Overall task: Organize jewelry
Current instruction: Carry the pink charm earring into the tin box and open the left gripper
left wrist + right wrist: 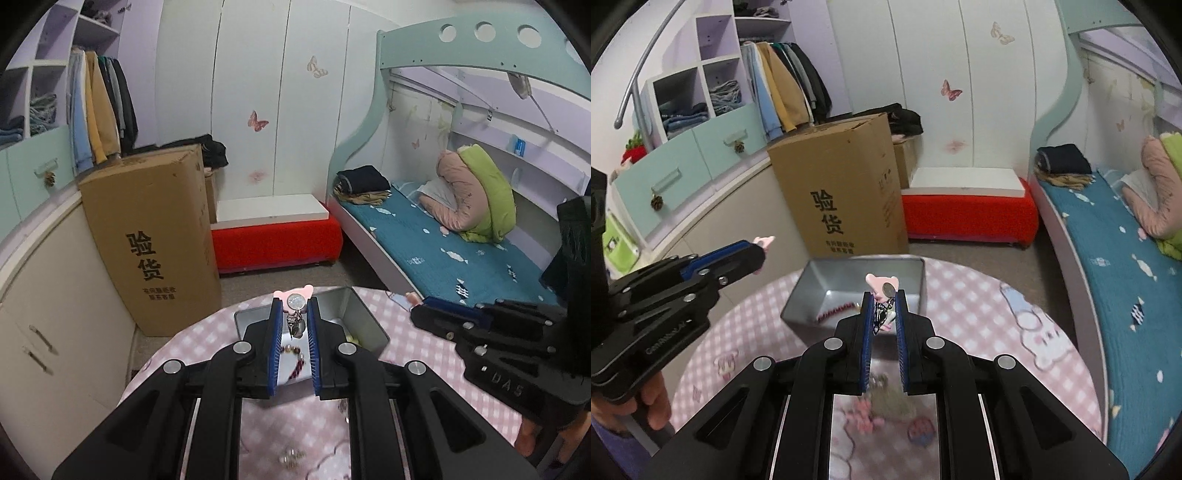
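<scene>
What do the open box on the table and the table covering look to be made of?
The box looks like thin sheet metal, probably tin: dull grey satin walls with soft reflections and a rolled rim. The table covering seems to be printed cloth or vinyl, pink-and-white check with cartoon figures; which of the two cannot be told.

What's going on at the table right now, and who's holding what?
Each claw has a piece of jewelry pinched at its tips. The left claw holds a pink charm with a dangling chain, and the right claw holds a second pink charm. Both hover above the open metal tin on the pink checked table. A red beaded bracelet already lies inside.
</scene>
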Demonstrator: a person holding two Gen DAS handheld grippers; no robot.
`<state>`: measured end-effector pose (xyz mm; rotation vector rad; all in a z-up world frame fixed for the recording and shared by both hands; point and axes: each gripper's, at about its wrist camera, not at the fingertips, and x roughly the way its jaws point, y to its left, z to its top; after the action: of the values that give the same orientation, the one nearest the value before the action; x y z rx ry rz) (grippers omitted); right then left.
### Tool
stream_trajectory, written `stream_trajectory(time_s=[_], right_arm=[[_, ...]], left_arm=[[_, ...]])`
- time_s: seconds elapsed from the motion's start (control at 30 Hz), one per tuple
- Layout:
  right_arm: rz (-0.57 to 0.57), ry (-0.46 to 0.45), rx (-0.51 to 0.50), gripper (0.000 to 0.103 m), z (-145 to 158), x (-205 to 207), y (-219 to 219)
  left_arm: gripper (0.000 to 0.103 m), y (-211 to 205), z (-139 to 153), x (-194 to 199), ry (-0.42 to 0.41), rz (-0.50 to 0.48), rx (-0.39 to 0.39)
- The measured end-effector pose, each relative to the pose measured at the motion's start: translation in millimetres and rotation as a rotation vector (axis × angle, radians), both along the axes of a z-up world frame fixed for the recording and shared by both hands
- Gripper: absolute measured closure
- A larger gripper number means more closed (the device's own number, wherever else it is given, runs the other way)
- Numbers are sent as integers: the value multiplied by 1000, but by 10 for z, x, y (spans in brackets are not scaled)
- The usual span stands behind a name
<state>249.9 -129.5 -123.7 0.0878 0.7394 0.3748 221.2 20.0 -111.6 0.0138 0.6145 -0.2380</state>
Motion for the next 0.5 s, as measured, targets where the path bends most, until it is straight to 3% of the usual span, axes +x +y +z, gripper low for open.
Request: stream_trajectory(time_s=[0.23,0.5], right_arm=[[18,58,-3,91,-214,378,172],[28,127,-19,91,-537,587,297]], left_arm=[[91,88,-296,430,107,-21,-27],[91,117,-592,549,184,-35,-36]])
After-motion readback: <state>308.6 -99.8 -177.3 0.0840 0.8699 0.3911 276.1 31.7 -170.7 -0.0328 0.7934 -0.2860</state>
